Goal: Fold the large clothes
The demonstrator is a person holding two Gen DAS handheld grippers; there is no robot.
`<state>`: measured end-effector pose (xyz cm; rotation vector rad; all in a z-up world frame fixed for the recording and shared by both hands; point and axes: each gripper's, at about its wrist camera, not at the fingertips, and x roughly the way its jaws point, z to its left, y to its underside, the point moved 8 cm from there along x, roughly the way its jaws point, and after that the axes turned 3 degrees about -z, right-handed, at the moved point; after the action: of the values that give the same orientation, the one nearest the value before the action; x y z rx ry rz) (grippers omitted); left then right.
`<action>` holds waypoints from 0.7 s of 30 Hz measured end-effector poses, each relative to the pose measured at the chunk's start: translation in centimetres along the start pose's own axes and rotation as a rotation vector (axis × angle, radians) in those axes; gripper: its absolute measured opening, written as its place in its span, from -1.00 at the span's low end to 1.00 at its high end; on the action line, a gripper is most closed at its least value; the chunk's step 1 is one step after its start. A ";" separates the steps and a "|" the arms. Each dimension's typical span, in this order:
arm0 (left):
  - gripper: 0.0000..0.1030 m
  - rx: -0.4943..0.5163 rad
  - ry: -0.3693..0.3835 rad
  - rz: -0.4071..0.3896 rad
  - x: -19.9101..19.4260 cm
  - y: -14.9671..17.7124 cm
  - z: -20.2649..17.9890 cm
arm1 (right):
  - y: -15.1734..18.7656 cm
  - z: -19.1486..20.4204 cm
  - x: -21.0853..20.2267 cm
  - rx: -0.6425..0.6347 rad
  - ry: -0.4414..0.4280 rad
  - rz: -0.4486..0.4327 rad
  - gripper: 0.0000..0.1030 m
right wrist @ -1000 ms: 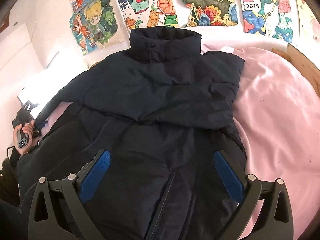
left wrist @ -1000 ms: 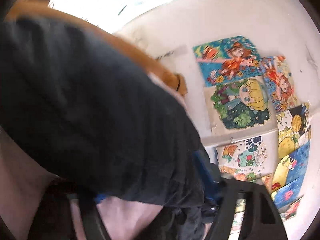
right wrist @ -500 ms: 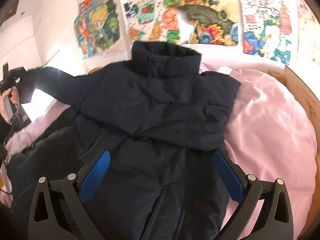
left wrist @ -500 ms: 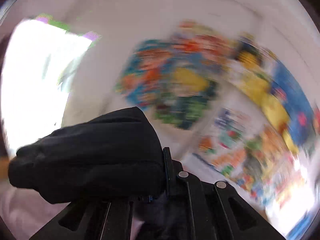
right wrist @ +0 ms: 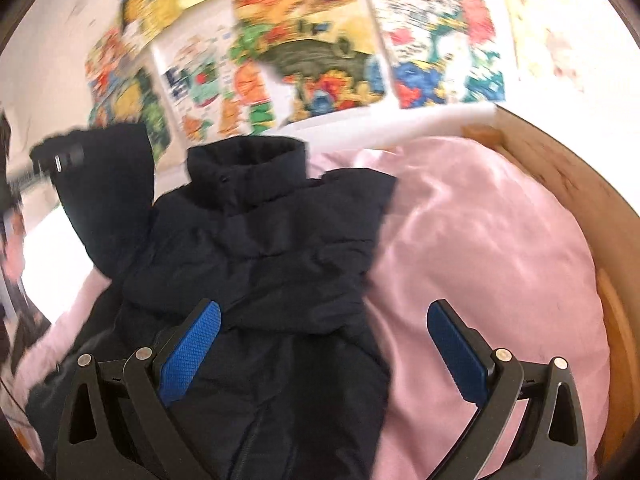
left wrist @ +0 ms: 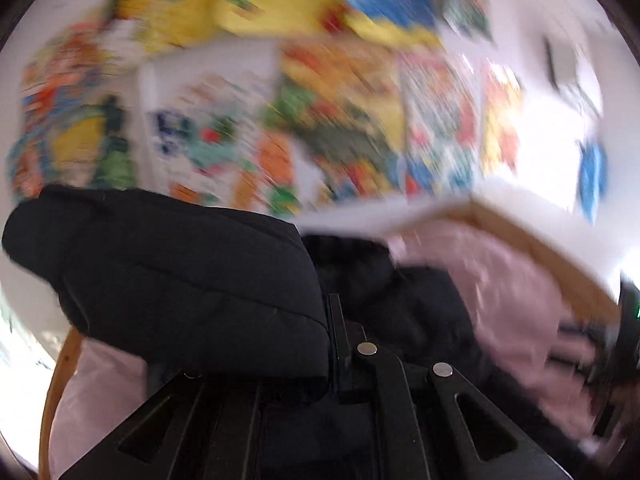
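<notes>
Right gripper: blue-padded fingers spread apart, hovering empty over the dark navy padded jacket. Jacket lies front-up on a pink bedsheet. Left gripper: jaws together, clamped on the jacket's sleeve, held raised. Blurred colourful drawings cover the far wall.

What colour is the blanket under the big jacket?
Pink. The blanket shows best in the right wrist view, under the dark navy jacket.
</notes>
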<state>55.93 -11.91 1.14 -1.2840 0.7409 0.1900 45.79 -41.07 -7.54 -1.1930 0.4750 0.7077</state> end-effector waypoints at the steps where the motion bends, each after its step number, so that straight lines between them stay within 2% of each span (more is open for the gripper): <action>1: -0.84 0.034 0.026 0.048 1.2 1.2 -1.4 | 0.1 -0.7 0.1 0.025 0.005 0.003 0.98; 6: -0.75 0.159 0.149 0.257 4.8 8.9 -5.8 | 1.4 -3.0 1.2 0.083 0.027 0.036 0.98; 10: -0.58 0.139 0.198 0.336 5.0 12.7 -6.4 | 2.6 -3.6 2.2 0.075 0.042 0.071 0.98; 12: -0.32 0.111 0.236 0.364 4.7 13.8 -6.2 | 3.1 -3.5 2.6 0.067 0.045 0.087 0.98; 13: 0.17 0.103 0.263 0.374 4.3 14.1 -6.4 | 3.4 -3.2 3.0 0.063 0.044 0.098 0.98; 14: 0.68 0.103 0.279 0.367 3.6 14.3 -6.5 | 3.6 -3.0 3.1 0.059 0.040 0.103 0.98; 16: 0.74 0.121 0.285 0.304 2.4 13.5 -6.4 | 4.0 -2.5 3.5 0.054 0.032 0.115 0.98; 18: 0.74 0.131 0.328 0.260 0.9 12.9 -6.8 | 4.3 -2.0 3.9 0.053 0.019 0.126 0.98; 21: 0.75 0.069 0.411 0.202 -1.8 12.8 -6.7 | 4.8 -1.3 4.4 0.050 0.009 0.144 0.98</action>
<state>45.25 -13.63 -8.59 -1.1939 1.2212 0.0614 45.42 -40.26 -14.14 -1.1231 0.5873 0.8088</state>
